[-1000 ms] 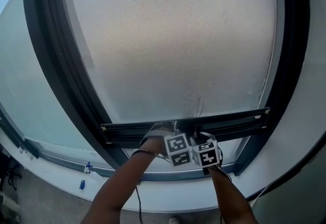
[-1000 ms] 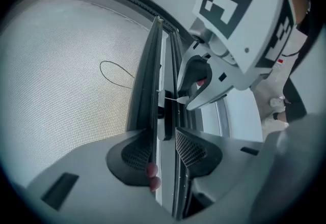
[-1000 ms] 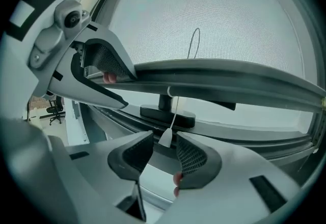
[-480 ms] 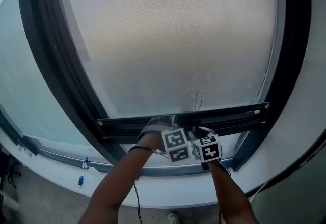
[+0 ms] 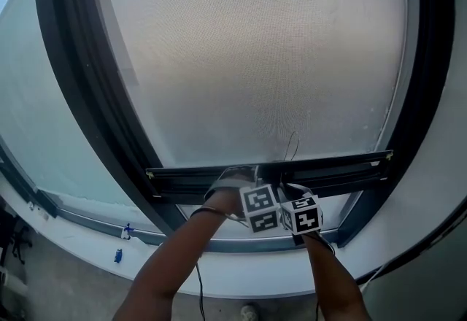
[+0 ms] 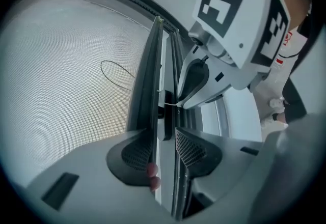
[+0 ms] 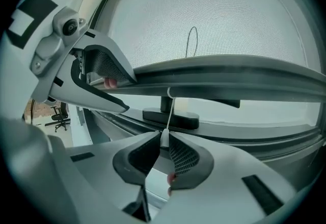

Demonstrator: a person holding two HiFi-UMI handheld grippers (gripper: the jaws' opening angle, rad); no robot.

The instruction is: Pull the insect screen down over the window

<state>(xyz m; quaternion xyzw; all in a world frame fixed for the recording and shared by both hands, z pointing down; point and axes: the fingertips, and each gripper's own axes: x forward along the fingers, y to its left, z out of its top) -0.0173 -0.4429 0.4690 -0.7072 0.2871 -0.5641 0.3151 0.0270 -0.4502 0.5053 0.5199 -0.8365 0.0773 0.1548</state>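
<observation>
— What's behind the hands?

— A tall window in a dark window frame (image 5: 69,71), above a white sill (image 5: 255,284). The insect screen (image 5: 248,57) covers nearly all of the opening.

— Where does its edge sit?

— Its bottom bar (image 5: 343,166) runs across low down, side to side within the frame. Under it a strip of glass (image 5: 339,208) is uncovered, down to the lower rail (image 5: 241,245). That strip is the only open room below the bar.

— And the arms?

— The left forearm (image 5: 175,261) and right forearm (image 5: 332,276) rise from the bottom edge and converge at the middle of the bar. The marker cubes (image 5: 260,209) sit side by side, just beside each other.

— The left tool (image 6: 164,151)?

— Part-way closed, with the bar's edge running between its pads, clamped.

— The right tool (image 7: 164,149)?

— Just below the bar. Its jaws have just been closing, and their tips pinch the white end of the pull cord (image 7: 168,111) that hangs from the bar.
</observation>
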